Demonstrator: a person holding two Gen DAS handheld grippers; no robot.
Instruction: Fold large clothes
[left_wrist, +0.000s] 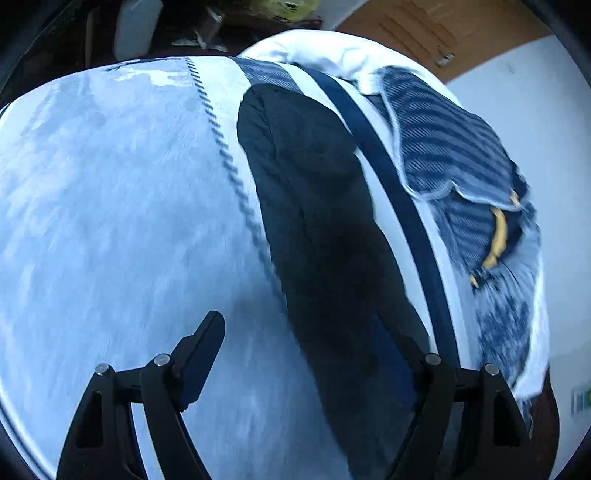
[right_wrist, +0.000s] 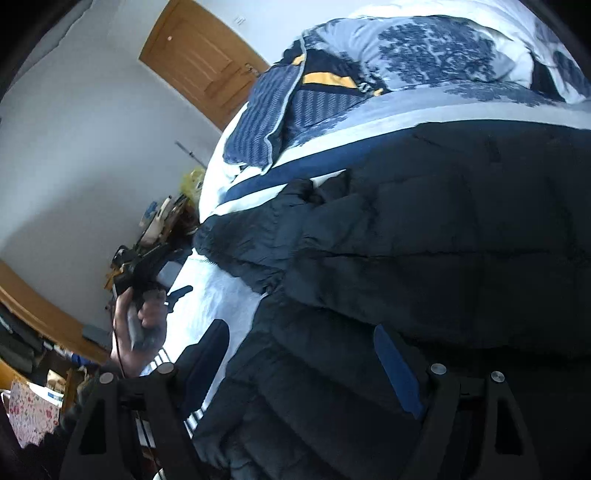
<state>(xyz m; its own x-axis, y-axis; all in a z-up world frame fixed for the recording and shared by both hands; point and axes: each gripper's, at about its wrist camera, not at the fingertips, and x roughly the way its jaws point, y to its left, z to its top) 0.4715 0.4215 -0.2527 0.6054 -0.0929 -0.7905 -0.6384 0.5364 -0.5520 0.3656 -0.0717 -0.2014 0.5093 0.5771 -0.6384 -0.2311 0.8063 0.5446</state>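
A large dark navy quilted jacket (right_wrist: 424, 266) lies spread on a bed with a pale blue cover (left_wrist: 110, 203). In the left wrist view the jacket (left_wrist: 317, 229) runs as a long dark strip up the bed. My left gripper (left_wrist: 306, 354) is open, its left finger (left_wrist: 201, 350) over the bedcover, its right finger hidden against the jacket's edge. My right gripper (right_wrist: 306, 362) is open just above the jacket's near part, blue pads showing, holding nothing. The left gripper also shows in the right wrist view (right_wrist: 162, 280), in a hand at the bed's left side.
A blue patterned pillow (right_wrist: 266, 110) and a rumpled blue-and-white quilt (right_wrist: 443, 55) lie at the bed's far side. A wooden door (right_wrist: 199, 62) and white wall stand behind. A cluttered table (right_wrist: 159, 221) sits left of the bed.
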